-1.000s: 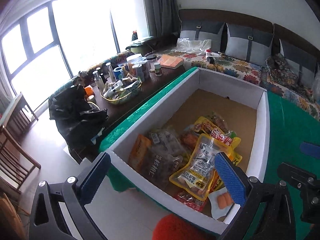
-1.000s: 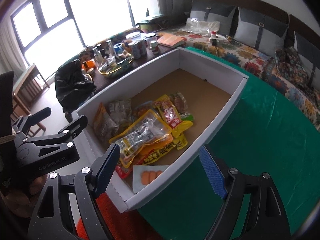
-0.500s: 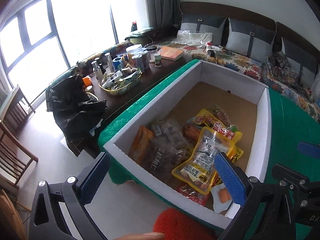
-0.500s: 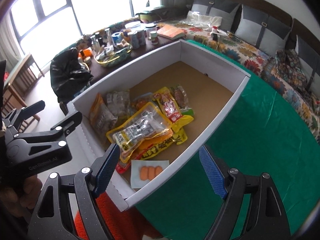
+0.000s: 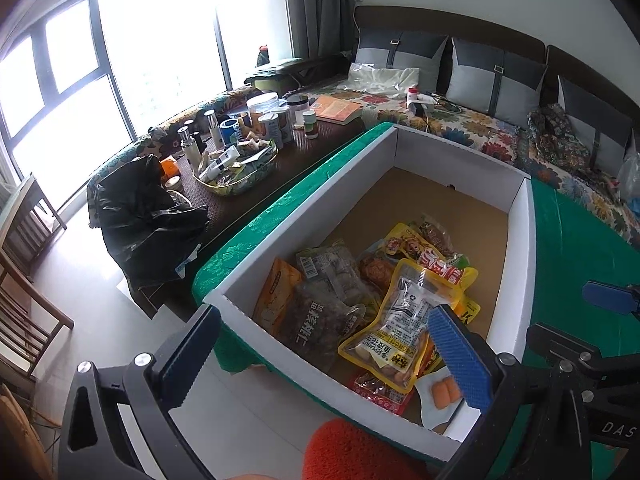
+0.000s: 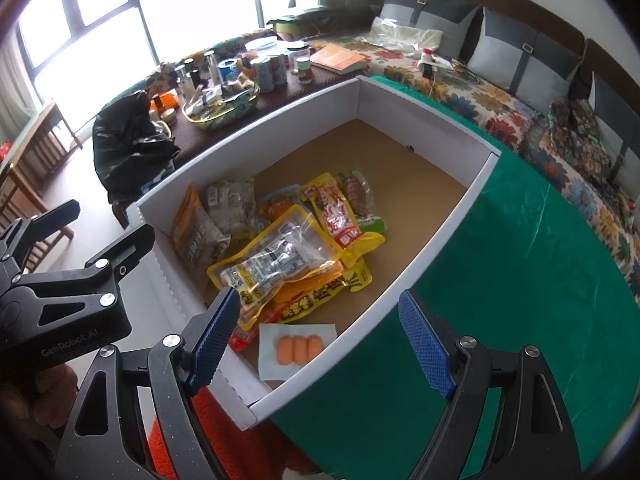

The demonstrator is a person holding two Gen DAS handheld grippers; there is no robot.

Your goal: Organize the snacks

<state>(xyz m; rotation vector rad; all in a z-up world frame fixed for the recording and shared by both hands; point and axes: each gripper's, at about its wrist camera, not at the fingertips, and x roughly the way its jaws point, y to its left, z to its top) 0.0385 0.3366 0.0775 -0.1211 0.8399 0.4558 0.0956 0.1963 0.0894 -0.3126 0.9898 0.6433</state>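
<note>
Green table (image 6: 500,280), white box (image 6: 420,248) of snack packets (image 6: 280,260).
Both grippers, left gripper (image 5: 320,344) and right gripper (image 6: 320,332), spread and empty; we're probably picking next.

**Clutter Beyond the Table**

A green tablecloth (image 6: 520,280) covers the near table. Far left, a dark side table (image 5: 280,168) holds bottles, jars, an orange book (image 5: 336,109) and a basket (image 5: 236,168). A black bag (image 5: 140,216) slumps beside it. Grey cushions (image 5: 492,76) line the far floral sofa (image 5: 480,136).

Snack packets (image 6: 296,248) crowd box (image 6: 440,220) front; back floor bare
</note>
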